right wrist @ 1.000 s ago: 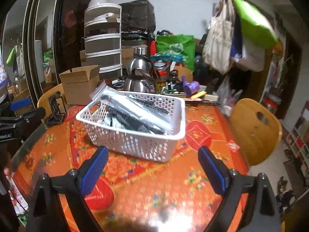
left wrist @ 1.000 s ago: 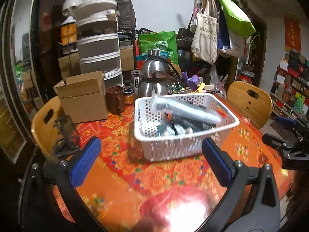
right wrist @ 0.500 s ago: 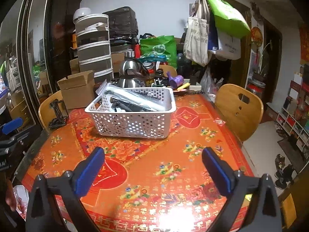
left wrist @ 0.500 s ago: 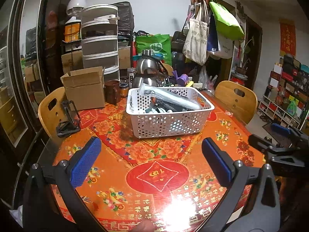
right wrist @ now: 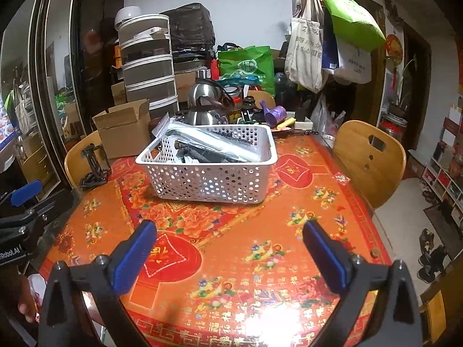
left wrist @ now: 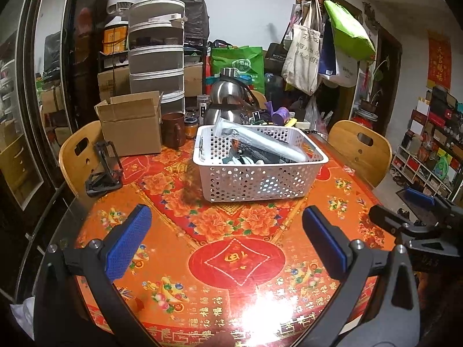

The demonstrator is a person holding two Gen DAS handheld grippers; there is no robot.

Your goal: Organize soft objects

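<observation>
Both my grippers, left (left wrist: pixel 225 240) and right (right wrist: pixel 228 248), hang near the basket (left wrist: pixel 260 179), fingers spread wide and empty.

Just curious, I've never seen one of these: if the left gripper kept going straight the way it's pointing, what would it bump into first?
Probably the bare tablecloth, since the left gripper tilts downward with open jaws. The white basket lies farther along; depth is hard to judge.

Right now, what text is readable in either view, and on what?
"Robot.AI", start cut off: side of the left gripper.
"福", repeated: border of the tablecloth.
Tote bag, green bag, red wall hanging: print too blurred to read.
</observation>
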